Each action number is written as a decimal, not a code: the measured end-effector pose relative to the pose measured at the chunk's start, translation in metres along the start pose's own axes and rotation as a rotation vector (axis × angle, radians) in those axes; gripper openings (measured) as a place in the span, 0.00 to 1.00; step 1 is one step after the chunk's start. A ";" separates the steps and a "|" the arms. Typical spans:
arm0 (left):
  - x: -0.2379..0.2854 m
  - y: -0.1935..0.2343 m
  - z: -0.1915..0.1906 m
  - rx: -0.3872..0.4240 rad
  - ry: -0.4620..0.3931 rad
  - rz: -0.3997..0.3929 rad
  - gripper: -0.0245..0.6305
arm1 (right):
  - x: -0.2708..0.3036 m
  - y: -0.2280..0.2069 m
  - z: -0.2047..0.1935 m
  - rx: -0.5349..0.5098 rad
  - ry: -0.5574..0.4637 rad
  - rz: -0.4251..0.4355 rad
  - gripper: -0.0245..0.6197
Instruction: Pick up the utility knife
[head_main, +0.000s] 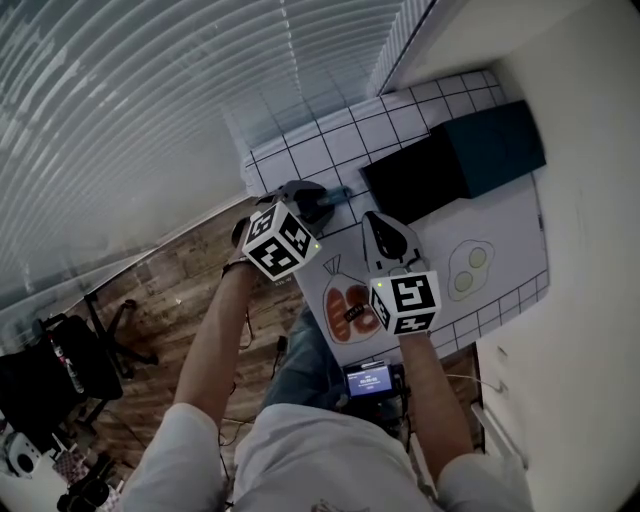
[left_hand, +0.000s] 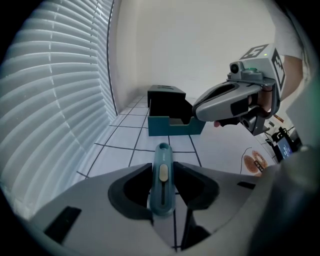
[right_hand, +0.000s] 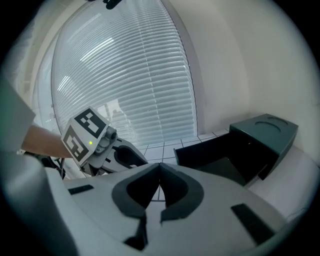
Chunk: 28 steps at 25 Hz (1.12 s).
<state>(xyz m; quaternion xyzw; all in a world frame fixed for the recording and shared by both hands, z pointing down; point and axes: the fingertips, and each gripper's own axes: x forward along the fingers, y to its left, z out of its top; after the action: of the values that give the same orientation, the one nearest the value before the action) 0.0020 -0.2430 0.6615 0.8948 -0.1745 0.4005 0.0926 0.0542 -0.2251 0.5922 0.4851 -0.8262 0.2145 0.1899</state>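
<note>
The teal utility knife (left_hand: 162, 175), with a pale slider on its top, lies lengthwise between the jaws of my left gripper (left_hand: 163, 169), and both dark pads press on its sides. Its front end sticks out over the white tiled tabletop (left_hand: 125, 145). In the head view the knife (head_main: 339, 193) pokes out of the left gripper (head_main: 318, 201) near the table's left edge. My right gripper (head_main: 374, 221) hovers over the middle of the table, jaws together with nothing in them (right_hand: 160, 170). It points toward the left gripper (right_hand: 122, 155).
An open dark teal box (head_main: 455, 160) stands at the back of the table, also seen as the box (right_hand: 240, 150) close ahead of the right gripper. A mat printed with food pictures (head_main: 465, 270) covers the near part. Window blinds (left_hand: 55, 100) run along the left.
</note>
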 end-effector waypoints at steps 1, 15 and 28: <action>0.000 0.000 0.000 -0.009 0.000 -0.004 0.25 | -0.001 -0.001 0.000 0.003 0.000 -0.002 0.05; -0.041 0.013 0.030 -0.239 -0.192 0.066 0.25 | -0.013 -0.004 0.016 0.018 -0.038 -0.015 0.05; -0.128 0.015 0.074 -0.230 -0.327 0.238 0.25 | -0.054 0.001 0.069 -0.031 -0.150 -0.035 0.05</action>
<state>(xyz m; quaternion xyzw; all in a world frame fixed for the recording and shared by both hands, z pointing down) -0.0325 -0.2485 0.5168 0.9045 -0.3359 0.2356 0.1165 0.0711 -0.2229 0.5061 0.5111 -0.8328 0.1613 0.1385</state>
